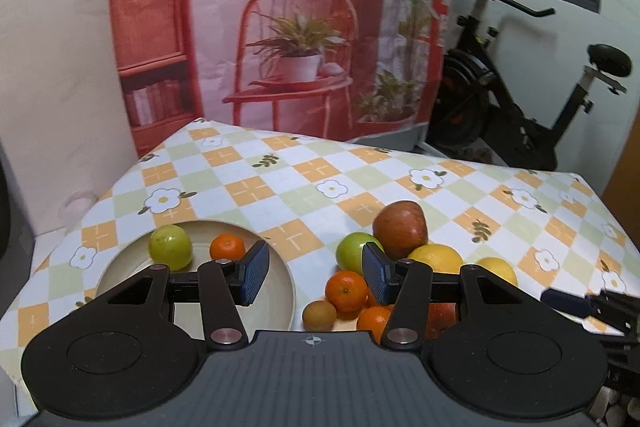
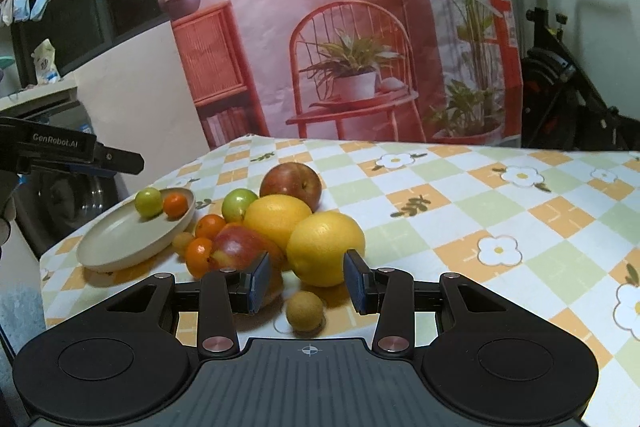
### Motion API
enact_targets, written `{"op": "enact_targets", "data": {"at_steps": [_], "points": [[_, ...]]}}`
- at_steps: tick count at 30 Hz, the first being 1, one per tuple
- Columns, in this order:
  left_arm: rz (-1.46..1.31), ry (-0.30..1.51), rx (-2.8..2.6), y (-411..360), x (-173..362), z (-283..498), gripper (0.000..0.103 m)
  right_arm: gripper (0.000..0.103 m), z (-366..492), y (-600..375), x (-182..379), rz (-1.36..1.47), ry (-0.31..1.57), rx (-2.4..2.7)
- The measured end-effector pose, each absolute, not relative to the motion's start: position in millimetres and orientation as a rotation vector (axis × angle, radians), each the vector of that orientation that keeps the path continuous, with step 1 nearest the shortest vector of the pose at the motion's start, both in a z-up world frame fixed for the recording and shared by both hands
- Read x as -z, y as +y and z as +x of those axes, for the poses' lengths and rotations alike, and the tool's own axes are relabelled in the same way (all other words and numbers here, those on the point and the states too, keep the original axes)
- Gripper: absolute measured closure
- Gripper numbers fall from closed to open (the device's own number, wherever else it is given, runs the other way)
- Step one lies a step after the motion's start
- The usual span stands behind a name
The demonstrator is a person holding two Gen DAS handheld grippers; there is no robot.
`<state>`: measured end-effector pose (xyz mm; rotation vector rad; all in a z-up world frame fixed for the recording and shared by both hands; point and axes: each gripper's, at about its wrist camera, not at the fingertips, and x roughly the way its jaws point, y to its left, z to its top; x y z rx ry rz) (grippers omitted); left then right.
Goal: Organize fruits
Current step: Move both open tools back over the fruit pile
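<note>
A beige plate (image 1: 200, 231) (image 2: 120, 243) holds a small green fruit (image 1: 170, 247) (image 2: 148, 202) and a tangerine (image 1: 227, 249) (image 2: 175, 205). To its right lies a pile: a red apple (image 1: 401, 229) (image 2: 291, 185), a green apple (image 1: 354, 251) (image 2: 239, 203), two big yellow citrus fruits (image 2: 277, 219) (image 2: 326, 247), tangerines (image 1: 346, 291) and a second apple (image 2: 236, 245). My left gripper (image 1: 316, 273) hovers open between plate and pile, holding nothing. My right gripper (image 2: 309, 283) is open too; a small brown fruit (image 2: 305, 311) lies on the cloth between its fingers, untouched.
The table wears a checked flower cloth (image 2: 500, 211); its left edge runs just beyond the plate. A printed pink backdrop (image 1: 300, 27) hangs behind, and an exercise bike (image 1: 520, 99) stands at the back right. Another small brown fruit (image 1: 319, 315) lies by the tangerines.
</note>
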<state>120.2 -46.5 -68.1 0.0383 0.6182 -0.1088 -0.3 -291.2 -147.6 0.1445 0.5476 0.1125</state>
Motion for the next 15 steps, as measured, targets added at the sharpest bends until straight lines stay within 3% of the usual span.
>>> {"op": "enact_targets", "data": {"at_steps": [15], "points": [[-0.037,0.656,0.211,-26,96,145,0.058,0.065,18,-279,132,0.059,0.614,-0.008]]}}
